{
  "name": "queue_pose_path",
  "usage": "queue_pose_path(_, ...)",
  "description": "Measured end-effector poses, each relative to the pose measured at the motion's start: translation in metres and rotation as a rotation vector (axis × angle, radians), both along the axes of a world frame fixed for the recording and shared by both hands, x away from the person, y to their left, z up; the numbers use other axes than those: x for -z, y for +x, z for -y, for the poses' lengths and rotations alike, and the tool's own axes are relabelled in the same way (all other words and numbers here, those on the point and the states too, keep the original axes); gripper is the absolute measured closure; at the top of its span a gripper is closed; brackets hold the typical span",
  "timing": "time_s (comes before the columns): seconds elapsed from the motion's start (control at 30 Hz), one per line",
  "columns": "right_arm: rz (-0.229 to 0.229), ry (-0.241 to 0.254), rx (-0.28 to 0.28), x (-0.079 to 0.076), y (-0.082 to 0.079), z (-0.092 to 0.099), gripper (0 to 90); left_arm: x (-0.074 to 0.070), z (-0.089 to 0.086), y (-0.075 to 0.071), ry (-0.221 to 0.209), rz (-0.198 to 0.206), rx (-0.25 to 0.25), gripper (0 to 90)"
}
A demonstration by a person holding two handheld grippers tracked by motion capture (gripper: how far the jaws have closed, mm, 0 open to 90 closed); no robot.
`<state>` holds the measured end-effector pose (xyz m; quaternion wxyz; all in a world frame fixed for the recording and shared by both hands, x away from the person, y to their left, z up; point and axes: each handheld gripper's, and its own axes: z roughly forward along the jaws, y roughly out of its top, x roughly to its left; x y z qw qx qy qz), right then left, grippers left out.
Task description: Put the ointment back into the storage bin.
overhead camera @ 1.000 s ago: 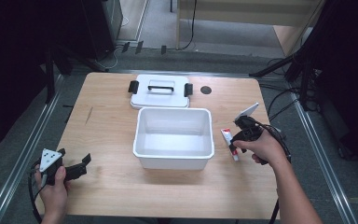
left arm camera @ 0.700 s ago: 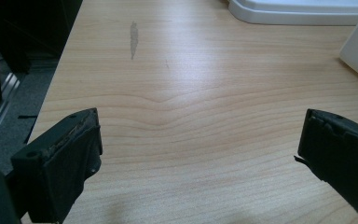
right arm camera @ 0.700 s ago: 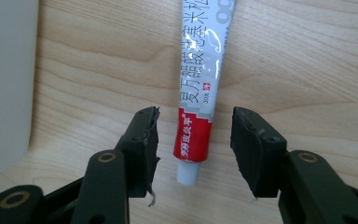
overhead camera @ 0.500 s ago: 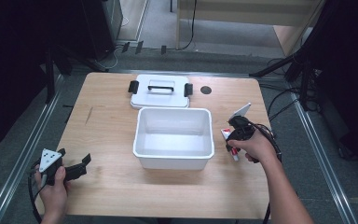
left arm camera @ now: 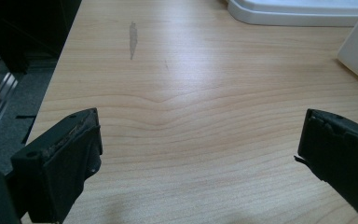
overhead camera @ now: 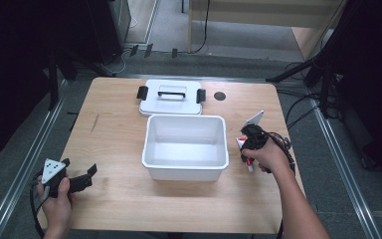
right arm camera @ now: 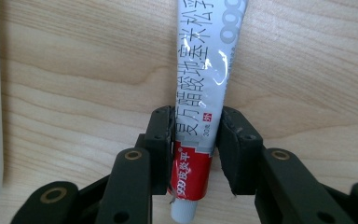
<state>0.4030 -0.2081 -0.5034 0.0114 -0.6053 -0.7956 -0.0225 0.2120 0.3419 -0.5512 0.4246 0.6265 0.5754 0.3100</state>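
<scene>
Pads of the right tool [right arm camera: 196, 140] now pinch the silver-and-red ointment tube [right arm camera: 204, 88] after shifting toward the white plastic bin [overhead camera: 185, 145], suggesting a lift; the left tool [left arm camera: 200, 154] rests open over the wooden counter [left arm camera: 191, 84].

Count of items at my station:

- Bench [overhead camera: 119, 129]: one, with a wooden top.
- Tub [overhead camera: 186, 148]: one, white, open at the top.
- Lid [overhead camera: 171, 97]: one, white, carrying one handle on top and two black clips, one at each end.
- Tube [right arm camera: 203, 88]: one, silver and red, with printed characters.
- Hand-held grippers: two. I hold one left hand-held gripper [overhead camera: 77, 180] and one right hand-held gripper [right arm camera: 196, 144]. Each has two black jaws.
- Hands: two of mine, one on each tool.
- Grey three-cornered plates: two, one on each tool.
- Round dark spot on the bench top [overhead camera: 220, 96]: one.
- Grey streak on the wood [left arm camera: 132, 40]: one.
</scene>
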Motion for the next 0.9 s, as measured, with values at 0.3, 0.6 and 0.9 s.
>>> queue_pose_path(0.3, 0.017, -0.023, -0.034, 0.000, -0.001, -0.002, 71.8, 0.000, 0.000, 0.000, -0.006, 0.002, 0.001, 0.1)
queue_pose_path(0.6, 0.035, -0.022, -0.066, -0.003, -0.002, -0.004, 72.5, 0.000, -0.001, 0.000, -0.012, -0.002, 0.000, 0.0)
queue_pose_path(0.9, 0.052, 0.014, -0.085, -0.022, -0.006, -0.005, 72.5, 0.000, -0.002, -0.001, -0.015, -0.001, 0.008, 0.0)
